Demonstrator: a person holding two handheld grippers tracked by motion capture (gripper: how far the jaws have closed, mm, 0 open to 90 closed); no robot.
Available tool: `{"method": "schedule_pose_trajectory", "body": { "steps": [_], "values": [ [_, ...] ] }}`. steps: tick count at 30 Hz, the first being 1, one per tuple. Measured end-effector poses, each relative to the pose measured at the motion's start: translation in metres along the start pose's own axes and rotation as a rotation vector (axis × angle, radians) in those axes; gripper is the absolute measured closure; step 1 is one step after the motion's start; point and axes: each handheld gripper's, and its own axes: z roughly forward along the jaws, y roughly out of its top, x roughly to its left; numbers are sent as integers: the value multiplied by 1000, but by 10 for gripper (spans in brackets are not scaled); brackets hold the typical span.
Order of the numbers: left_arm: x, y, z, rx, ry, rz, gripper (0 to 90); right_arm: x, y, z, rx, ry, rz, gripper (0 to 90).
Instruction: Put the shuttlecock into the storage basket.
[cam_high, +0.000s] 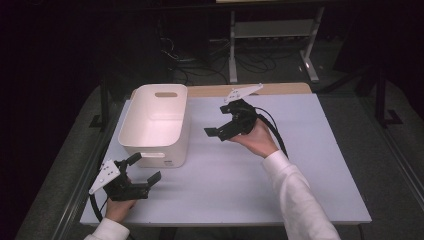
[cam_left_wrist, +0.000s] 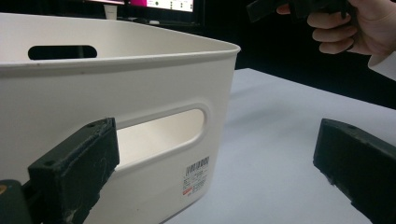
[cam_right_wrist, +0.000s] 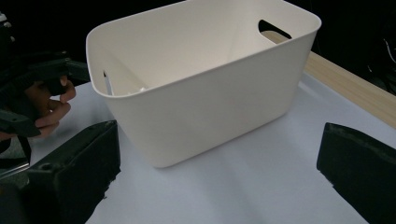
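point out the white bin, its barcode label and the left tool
white bin (cam_high: 159, 95): high view, far rim above the handle slot.
barcode label (cam_left_wrist: 196, 176): left gripper view, middle of the sticker on the bin's wall.
left tool (cam_high: 146, 169): high view, midway between its fingertips.

The table (cam_high: 280, 170) is lit brightly from above while the room behind lies almost black. Close jaws look soft, perhaps out of focus.

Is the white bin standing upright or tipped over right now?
Upright. The white bin sits flat on the table, its opening facing up in the high view; in the right gripper view its rim is on top, its base on the tabletop.
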Motion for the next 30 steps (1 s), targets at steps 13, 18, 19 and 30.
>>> {"method": "schedule_pose_trajectory", "body": {
  "steps": [13,18,19,30],
  "values": [
    [0,0,0,2,2,-1,0,-10,-16,-18,-10,-32,26,0],
    [0,0,0,3,2,-2,0,-13,-22,-23,-16,-41,41,0],
    [0,0,0,4,1,-1,0,-14,-23,-23,-18,-42,38,0],
    [0,0,0,5,2,0,0,-18,-38,-32,-25,-58,51,0]
  ]
}}
